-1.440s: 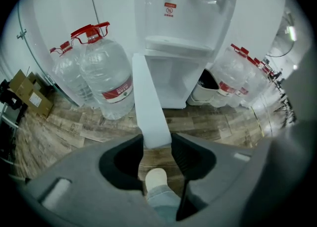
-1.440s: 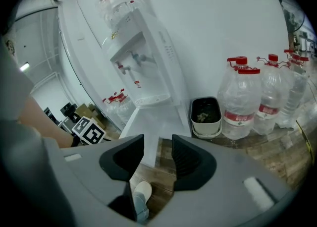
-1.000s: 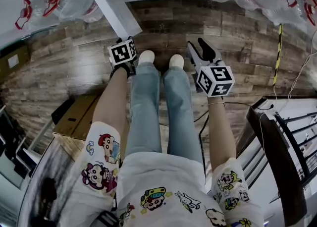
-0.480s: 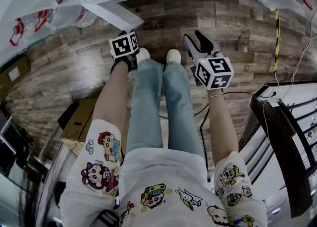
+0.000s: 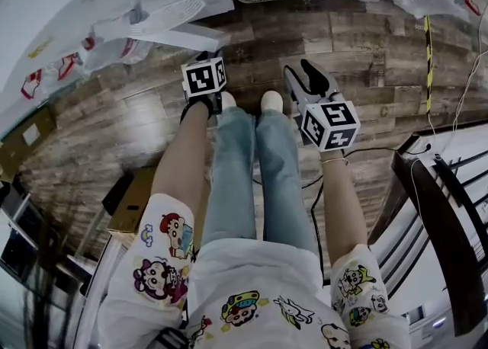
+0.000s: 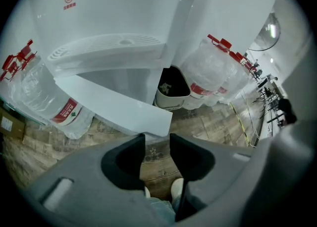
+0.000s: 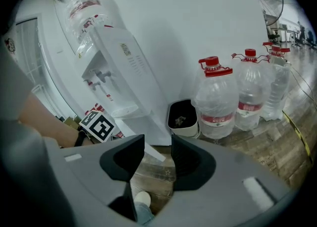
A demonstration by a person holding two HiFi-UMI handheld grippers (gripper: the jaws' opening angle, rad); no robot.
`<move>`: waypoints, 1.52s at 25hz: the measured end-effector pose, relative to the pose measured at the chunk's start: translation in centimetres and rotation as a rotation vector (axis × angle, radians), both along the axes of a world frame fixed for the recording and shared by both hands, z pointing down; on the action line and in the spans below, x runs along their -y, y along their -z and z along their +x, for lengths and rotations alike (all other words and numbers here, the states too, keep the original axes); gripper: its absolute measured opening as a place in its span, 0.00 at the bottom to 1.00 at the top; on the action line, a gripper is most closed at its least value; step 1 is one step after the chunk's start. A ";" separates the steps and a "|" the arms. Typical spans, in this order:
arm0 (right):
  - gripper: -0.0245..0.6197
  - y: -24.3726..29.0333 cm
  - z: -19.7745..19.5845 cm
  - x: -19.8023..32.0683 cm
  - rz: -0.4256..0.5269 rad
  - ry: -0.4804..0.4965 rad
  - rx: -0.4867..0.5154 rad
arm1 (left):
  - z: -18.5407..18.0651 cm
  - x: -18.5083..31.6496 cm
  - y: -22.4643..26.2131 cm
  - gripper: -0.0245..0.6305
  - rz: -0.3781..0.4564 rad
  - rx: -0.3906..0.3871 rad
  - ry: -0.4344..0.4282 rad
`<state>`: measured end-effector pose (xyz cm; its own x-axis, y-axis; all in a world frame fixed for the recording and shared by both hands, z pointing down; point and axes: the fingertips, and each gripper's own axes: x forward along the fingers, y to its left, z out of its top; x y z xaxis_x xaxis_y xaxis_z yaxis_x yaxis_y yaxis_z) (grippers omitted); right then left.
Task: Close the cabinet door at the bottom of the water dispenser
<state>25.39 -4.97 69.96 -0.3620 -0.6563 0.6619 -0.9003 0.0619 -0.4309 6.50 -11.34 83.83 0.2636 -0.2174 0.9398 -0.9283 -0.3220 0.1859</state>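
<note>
- Left gripper view, upper centre: one tall white plastic water dispenser [image 6: 148, 13] fills most of the frame, with its bottom compartment standing open.
- One flat white cabinet door [image 6: 106, 103] is swung out from the left edge towards the centre. Its free corner is just above the left claw [image 6: 157, 141].
- Clear plastic water bottles [image 7: 214, 97] with red caps: at least three stand in a row at the right of the right gripper view. More lie left of the dispenser, too crowded to count.
- One white waste bin [image 7: 182, 118] with a dark inside stands between the dispenser and those bottles.
- Two claws: the left claw is partly spread, has just been closing, and has nothing between its jaws. The right claw [image 7: 157, 142] is spread and empty.
- The step looks like the approach. Pinching seems unnecessary: lay the left claw flat on the door's outer face near the free edge, then push along its arc until it sits flush.
</note>
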 end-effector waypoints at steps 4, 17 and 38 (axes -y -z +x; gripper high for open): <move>0.30 -0.5 0.9 0.6 -0.006 -0.030 0.003 | 1.2 1.6 -0.3 0.28 0.010 -0.013 -0.009; 0.29 -1.2 2.8 1.4 -0.009 -0.091 0.004 | 4.3 6.3 -0.7 0.28 0.067 -0.008 -0.086; 0.29 -2.2 3.7 1.3 -0.014 -0.132 0.010 | 7.3 10.6 -1.6 0.44 0.132 -0.068 -0.114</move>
<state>29.05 -6.24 72.16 -0.2804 -0.6892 0.6681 -0.8956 -0.0625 -0.4404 13.75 -21.92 85.39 0.3556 -0.3030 0.8842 -0.8710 -0.4505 0.1959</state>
